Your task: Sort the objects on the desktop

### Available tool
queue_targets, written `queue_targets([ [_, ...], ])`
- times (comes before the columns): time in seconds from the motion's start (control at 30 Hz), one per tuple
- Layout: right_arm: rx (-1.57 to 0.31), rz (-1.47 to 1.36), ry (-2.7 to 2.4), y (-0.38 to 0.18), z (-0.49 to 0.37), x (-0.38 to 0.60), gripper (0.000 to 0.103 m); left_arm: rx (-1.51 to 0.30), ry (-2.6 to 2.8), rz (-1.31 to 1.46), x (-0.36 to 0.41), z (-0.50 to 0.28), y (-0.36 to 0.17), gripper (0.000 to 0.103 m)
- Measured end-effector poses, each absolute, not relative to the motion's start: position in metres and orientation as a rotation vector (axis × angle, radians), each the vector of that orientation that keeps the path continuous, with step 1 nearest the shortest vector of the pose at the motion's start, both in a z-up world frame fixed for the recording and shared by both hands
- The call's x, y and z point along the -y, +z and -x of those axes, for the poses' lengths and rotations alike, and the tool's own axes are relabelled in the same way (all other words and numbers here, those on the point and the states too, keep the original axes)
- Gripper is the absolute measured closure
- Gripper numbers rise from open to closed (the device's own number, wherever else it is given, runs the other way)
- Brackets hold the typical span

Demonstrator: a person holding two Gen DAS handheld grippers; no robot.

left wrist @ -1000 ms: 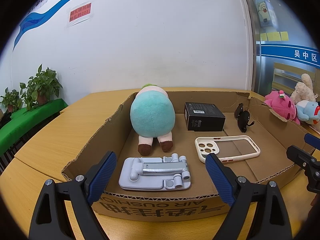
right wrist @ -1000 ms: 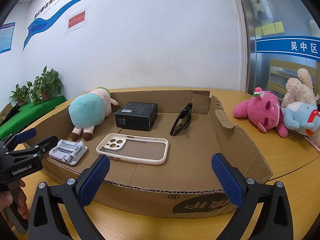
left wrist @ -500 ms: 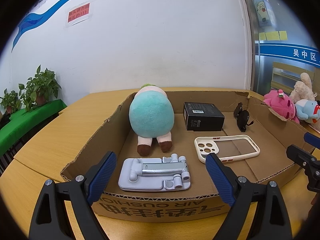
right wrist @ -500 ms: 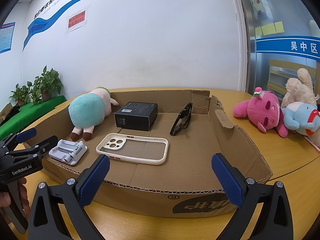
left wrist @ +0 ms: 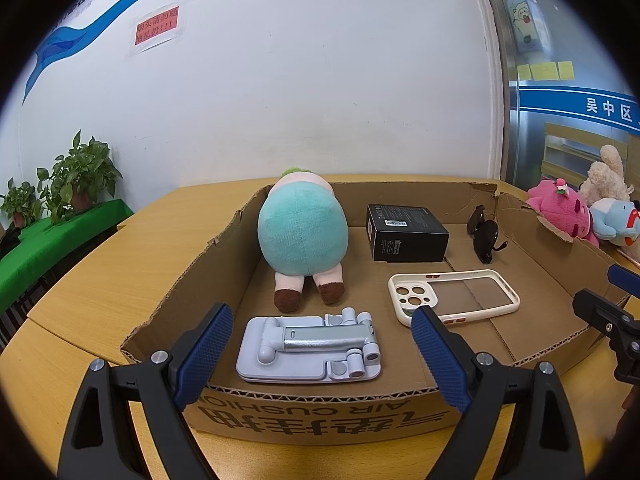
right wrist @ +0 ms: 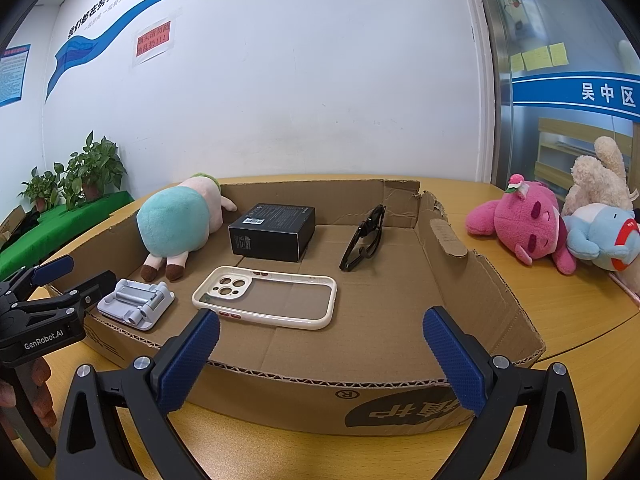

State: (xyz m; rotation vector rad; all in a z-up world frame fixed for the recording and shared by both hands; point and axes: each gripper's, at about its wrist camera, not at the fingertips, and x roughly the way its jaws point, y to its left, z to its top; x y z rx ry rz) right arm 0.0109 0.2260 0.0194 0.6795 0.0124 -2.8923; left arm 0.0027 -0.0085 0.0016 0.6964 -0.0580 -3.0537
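A shallow cardboard tray (left wrist: 320, 408) (right wrist: 360, 404) lies on a wooden table. Inside it are a teal plush toy (left wrist: 302, 236) (right wrist: 176, 226), a black box (left wrist: 406, 234) (right wrist: 272, 232), black sunglasses (left wrist: 485, 236) (right wrist: 364, 242), a cream phone case (left wrist: 454, 296) (right wrist: 266, 296) and a folded grey phone stand (left wrist: 310, 346) (right wrist: 136, 302). My left gripper (left wrist: 320, 354) hovers open before the tray's near wall, facing the stand. My right gripper (right wrist: 320, 354) hangs open in front of the near wall, the phone case just beyond it. Neither holds anything.
Outside the tray, on the right of the table, lie a pink plush (right wrist: 524, 222), a blue plush (right wrist: 600, 236) and a beige plush (right wrist: 596, 174). Potted plants (right wrist: 88, 172) stand on a green-covered surface at the left. A white wall rises behind the table.
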Motion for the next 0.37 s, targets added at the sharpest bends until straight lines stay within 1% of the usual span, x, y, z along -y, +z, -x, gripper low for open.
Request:
queue_targets([
  [0.37, -0.013, -0.680, -2.892, 0.0194, -0.0106, -0.2264, 0.000, 0.054, -3.050, -0.696, 0.0088, -0.0024, 0.0011, 0.012],
])
